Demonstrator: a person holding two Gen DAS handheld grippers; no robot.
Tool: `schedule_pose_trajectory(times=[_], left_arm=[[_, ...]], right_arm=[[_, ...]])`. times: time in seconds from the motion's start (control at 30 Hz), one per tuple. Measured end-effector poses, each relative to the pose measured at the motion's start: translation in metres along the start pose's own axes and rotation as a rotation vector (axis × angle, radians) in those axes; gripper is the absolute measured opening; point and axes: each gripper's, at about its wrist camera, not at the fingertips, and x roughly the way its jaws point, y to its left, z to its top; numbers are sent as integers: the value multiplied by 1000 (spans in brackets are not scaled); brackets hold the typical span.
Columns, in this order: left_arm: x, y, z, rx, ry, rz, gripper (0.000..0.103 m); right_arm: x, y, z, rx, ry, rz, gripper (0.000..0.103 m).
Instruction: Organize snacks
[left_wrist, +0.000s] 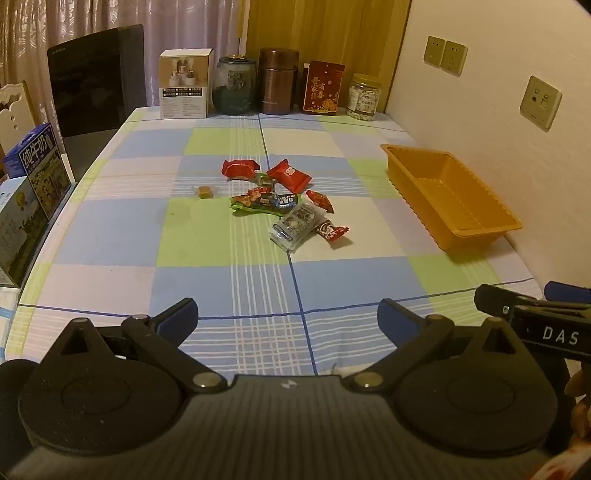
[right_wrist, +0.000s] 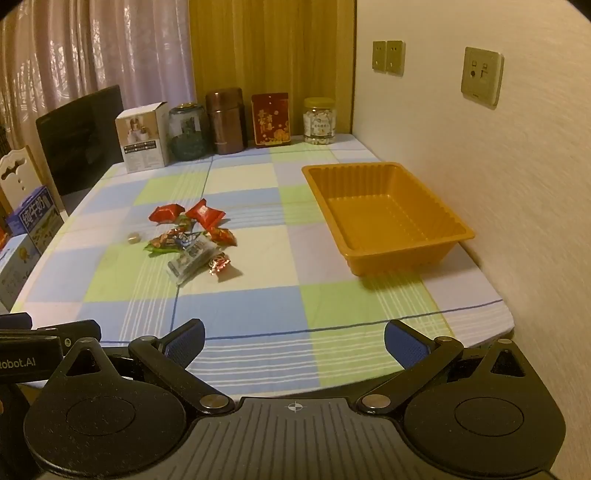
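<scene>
Where the left wrist view looks over the checked desk (left_wrist: 110, 236), the left gripper (left_wrist: 288, 317) gapes, released, at lower centre; snacks (left_wrist: 284, 199) lie mid-frame, orange tray (left_wrist: 480, 230) right. Right wrist view: right gripper (right_wrist: 294, 341) likewise released; snacks centre-left, tray right of centre.

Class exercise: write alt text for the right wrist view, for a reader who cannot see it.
An empty orange tray sits by the wall on a checked tablecloth, apart from a pile of wrapped snacks. The open right gripper hovers at the near edge.
</scene>
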Motion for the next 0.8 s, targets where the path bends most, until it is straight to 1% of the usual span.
schedule_pose_trajectory(times=[0.8], left_arm=[[-1, -2, -1, -5, -2, -11, 103]], right_arm=[[1, -2, 0, 5, 4, 0, 103]])
